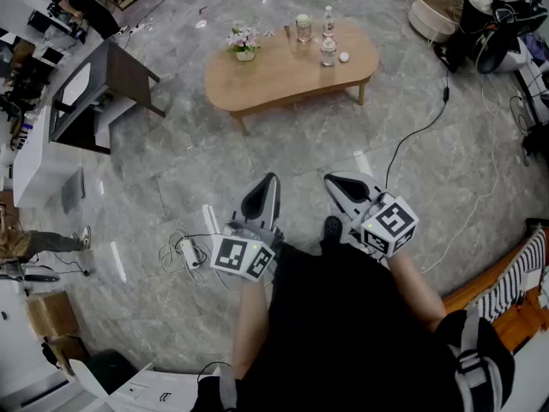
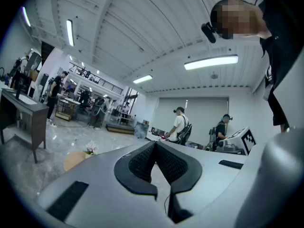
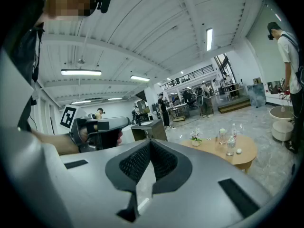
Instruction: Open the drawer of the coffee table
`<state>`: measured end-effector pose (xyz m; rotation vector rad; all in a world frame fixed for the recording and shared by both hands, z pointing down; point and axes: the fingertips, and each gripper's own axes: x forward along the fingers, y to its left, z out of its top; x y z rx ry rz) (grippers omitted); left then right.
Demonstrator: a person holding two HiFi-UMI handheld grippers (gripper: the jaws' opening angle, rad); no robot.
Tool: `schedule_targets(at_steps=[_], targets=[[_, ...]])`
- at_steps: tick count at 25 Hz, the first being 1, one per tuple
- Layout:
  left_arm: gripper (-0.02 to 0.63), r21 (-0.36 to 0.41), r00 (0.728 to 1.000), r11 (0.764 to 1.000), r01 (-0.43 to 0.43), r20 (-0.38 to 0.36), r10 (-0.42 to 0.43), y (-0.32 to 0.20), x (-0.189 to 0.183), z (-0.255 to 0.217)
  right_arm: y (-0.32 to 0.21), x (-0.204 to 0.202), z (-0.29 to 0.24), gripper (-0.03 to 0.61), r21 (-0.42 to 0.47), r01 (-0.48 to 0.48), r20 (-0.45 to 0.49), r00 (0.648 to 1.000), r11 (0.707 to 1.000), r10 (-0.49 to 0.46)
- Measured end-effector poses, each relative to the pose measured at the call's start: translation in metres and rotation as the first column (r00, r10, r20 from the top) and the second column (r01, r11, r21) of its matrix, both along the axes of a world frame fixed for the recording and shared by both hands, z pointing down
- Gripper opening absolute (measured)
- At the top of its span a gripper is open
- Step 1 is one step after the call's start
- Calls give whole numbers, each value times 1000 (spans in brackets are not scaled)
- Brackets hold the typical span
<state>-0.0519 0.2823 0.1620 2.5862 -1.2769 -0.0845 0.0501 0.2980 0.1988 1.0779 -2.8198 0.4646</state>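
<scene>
The wooden coffee table stands on the grey stone floor well ahead of me; no drawer shows on it from here. A flower pot, a glass jar and two bottles stand on its top. My left gripper and right gripper are held side by side in front of my body, far short of the table, both shut and empty. The right gripper view shows the table beyond the shut right gripper. In the left gripper view only the table's edge shows, beside the shut left gripper.
A dark desk stands at the left. A black cable crosses the floor right of the table, and a power strip with cords lies near my left foot. A white round tub is at the far right, a wooden bench at my right.
</scene>
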Motion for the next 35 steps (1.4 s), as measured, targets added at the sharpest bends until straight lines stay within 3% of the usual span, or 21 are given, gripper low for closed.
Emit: schedule_targets(at_steps=[7,13,23,35], targets=[[11,-55,1000,999,-5,-5,4,24,-7,22,-1,8,5,12,-5,-3,-15,1000,1000,3],[11,-79,1000,997,-13,-22,12,32,13,25,2,13,5,12,1,36,-14,999,999,-36],[11,-125,1000,992,20,-13,-22,44,31,37,11,44,27,12,-45,20,-22,1000,999,-21],[11,-168,999,985,-28,-24,24,7,-6,66,-20,9,48,12,-84,-25,-52,998,996,20]])
